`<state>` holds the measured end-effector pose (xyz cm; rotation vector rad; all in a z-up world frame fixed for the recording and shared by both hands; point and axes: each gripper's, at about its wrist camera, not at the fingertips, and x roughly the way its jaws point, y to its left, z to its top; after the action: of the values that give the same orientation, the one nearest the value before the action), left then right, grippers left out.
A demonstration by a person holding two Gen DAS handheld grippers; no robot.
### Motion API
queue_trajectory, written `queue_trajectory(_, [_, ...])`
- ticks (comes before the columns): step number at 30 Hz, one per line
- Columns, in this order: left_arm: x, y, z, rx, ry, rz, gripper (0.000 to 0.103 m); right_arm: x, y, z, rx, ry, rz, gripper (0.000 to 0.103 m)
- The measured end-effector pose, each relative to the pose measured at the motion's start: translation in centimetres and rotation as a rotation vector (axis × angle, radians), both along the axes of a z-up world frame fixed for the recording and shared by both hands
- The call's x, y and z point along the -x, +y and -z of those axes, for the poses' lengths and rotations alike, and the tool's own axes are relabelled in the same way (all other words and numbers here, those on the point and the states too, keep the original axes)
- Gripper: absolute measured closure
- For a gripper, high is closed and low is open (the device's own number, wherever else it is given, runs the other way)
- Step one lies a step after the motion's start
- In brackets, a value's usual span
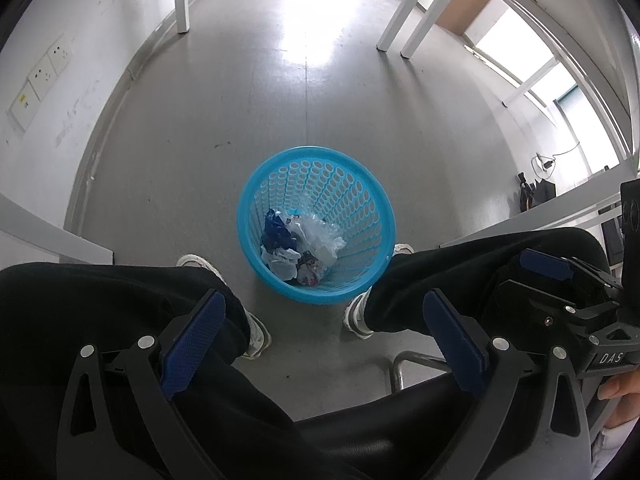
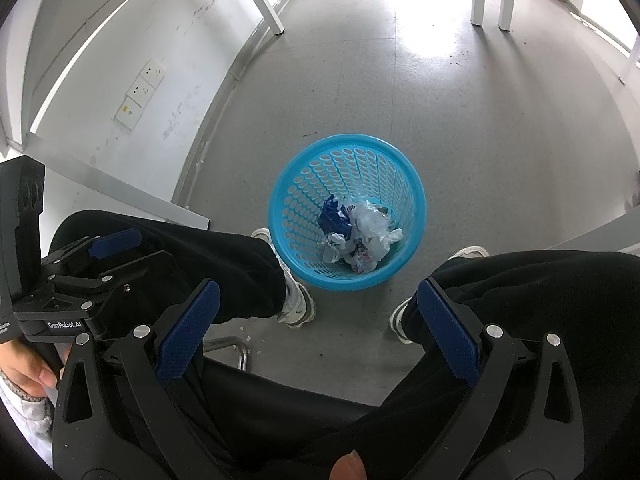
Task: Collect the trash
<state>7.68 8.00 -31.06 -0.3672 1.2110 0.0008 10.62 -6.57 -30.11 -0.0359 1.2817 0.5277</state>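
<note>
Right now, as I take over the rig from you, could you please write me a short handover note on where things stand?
Left gripper: open, holding nothing, above the seated person's knees.
Right gripper: open, also holding nothing; in the left wrist view it shows at the right edge.
Blue basket: upright on the floor between the person's shoes, in front of both grippers.
Done: crumpled trash already lies in the basket's bottom: clear plastic, a dark blue wrapper, white scraps.
Left: no large loose trash shows on the visible floor, only a few small specks near the chair base. Check outside these views before calling it finished.
</note>
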Motion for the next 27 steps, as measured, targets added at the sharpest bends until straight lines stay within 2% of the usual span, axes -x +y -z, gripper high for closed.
queue_trajectory(22, [0.05,0.22,0.26,0.007,0.008,-0.001,0.006,-0.01,0.07,0.04,-0.002,0.005,0.002,0.009])
queue_trajectory(27, [0.21,0.21,0.55,0.029,0.014,-0.003,0.006,0.05,0.01,0.10,-0.002,0.006,0.001,0.008])
